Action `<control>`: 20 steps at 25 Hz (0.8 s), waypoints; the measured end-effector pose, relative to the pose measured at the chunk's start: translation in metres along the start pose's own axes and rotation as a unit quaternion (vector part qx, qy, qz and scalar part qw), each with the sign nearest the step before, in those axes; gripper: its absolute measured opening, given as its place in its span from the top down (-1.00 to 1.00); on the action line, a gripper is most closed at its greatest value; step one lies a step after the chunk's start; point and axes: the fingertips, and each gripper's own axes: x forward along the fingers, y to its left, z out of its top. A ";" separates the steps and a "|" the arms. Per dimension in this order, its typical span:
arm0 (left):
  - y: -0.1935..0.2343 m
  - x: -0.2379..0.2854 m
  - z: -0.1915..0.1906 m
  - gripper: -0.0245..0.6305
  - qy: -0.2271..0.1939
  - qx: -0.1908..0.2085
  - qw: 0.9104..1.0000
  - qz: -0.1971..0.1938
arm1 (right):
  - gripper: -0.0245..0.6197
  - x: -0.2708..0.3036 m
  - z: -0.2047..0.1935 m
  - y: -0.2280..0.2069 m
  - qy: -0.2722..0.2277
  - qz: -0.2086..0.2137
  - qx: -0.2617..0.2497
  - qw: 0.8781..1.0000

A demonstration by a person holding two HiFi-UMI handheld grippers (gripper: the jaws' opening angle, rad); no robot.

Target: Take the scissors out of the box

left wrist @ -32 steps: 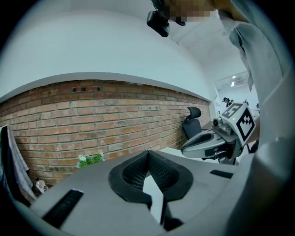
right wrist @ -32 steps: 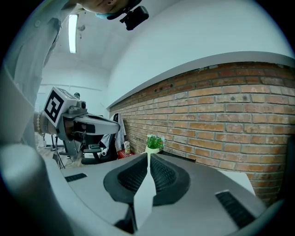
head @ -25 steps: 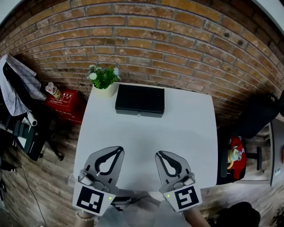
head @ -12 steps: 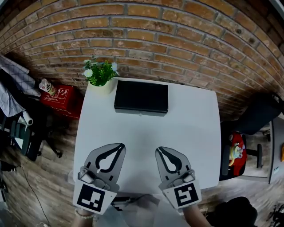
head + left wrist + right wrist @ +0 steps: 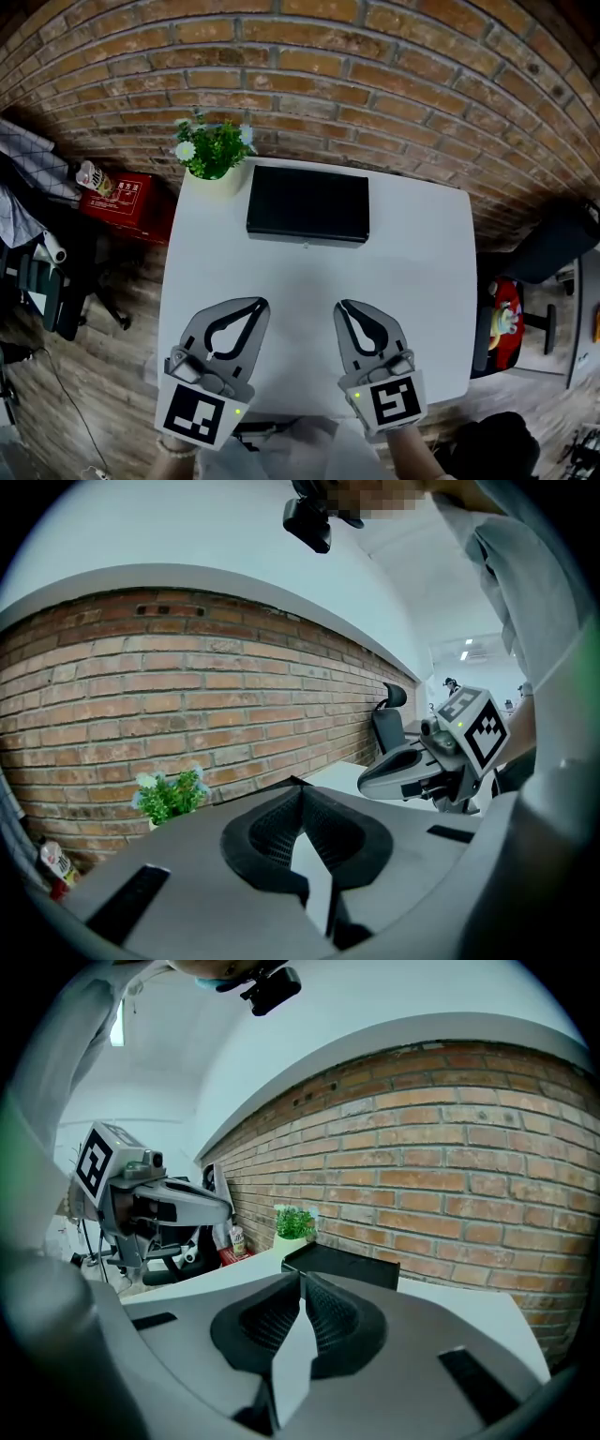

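A closed black box (image 5: 307,203) lies at the far side of the white table (image 5: 412,272), near the brick wall; the right gripper view shows this black box (image 5: 342,1265) too. No scissors are in sight. My left gripper (image 5: 260,302) hovers over the near left of the table, shut and empty, and appears again in the right gripper view as left gripper (image 5: 225,1211). My right gripper (image 5: 341,305) hangs beside it on the near right, tips together, holding nothing; the left gripper view catches this right gripper (image 5: 361,782) from the side.
A small potted plant (image 5: 212,150) stands at the table's far left corner beside the box. A red box (image 5: 120,202) and a dark chair (image 5: 42,281) sit on the floor to the left. Another chair (image 5: 553,246) is at the right.
Both grippers have moved a little forward over the table toward the box, and the head view has shifted so the box and table sit nearer and more to the right.
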 end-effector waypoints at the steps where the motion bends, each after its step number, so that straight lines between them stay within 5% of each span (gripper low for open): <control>1: 0.002 0.002 -0.002 0.88 0.000 -0.001 1.000 -0.001 | 0.77 0.004 -0.001 0.000 0.002 -0.001 0.000 1.000; 20: 0.035 0.042 -0.034 0.88 0.007 -0.012 1.000 -0.020 | 0.77 0.075 -0.034 -0.012 0.043 -0.012 0.004 0.999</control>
